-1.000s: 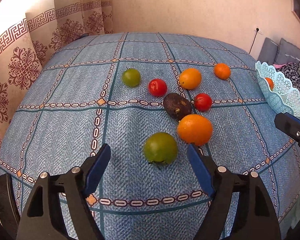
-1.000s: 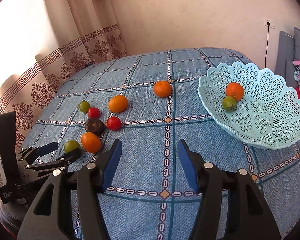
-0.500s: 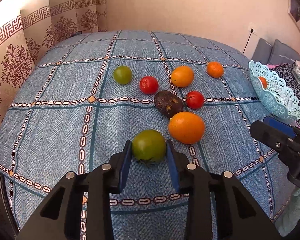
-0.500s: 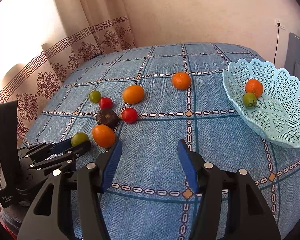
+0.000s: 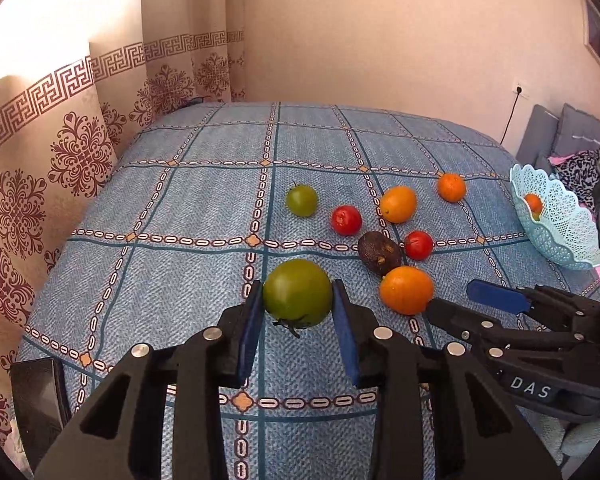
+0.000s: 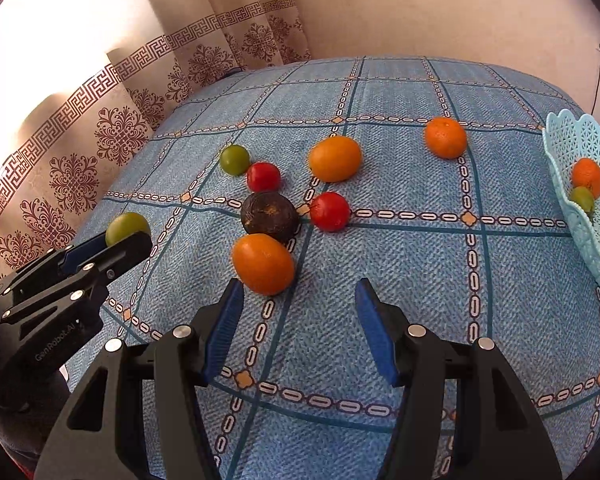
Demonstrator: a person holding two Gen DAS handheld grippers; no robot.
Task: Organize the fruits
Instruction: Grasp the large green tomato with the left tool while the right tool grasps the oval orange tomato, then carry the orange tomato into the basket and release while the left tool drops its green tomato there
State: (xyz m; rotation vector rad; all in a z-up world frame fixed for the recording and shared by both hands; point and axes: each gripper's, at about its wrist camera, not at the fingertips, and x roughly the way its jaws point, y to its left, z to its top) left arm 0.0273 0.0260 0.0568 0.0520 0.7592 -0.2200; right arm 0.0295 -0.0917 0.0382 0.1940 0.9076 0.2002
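My left gripper (image 5: 297,300) is shut on a large green tomato (image 5: 298,292) and holds it above the blue bedspread (image 5: 188,216); it also shows in the right wrist view (image 6: 126,227). My right gripper (image 6: 298,300) is open and empty, just in front of a large orange (image 6: 263,263). Behind it lie a dark avocado (image 6: 269,211), two red tomatoes (image 6: 329,211) (image 6: 263,176), a small green tomato (image 6: 234,159) and two more oranges (image 6: 334,158) (image 6: 445,137). A light blue lattice basket (image 6: 592,216) at the right holds an orange (image 6: 587,176) and a green tomato (image 6: 582,198).
Patterned curtains (image 5: 60,152) hang along the bed's left side. A pink wall (image 5: 380,40) stands behind the bed. Grey cushions (image 5: 564,132) and patterned cloth lie past the basket. A dark flat object (image 5: 40,392) sits at the bed's near left edge.
My left gripper closed on the large green tomato and lifted it off the bedspread. My right gripper moved left and forward toward the large orange, still open.
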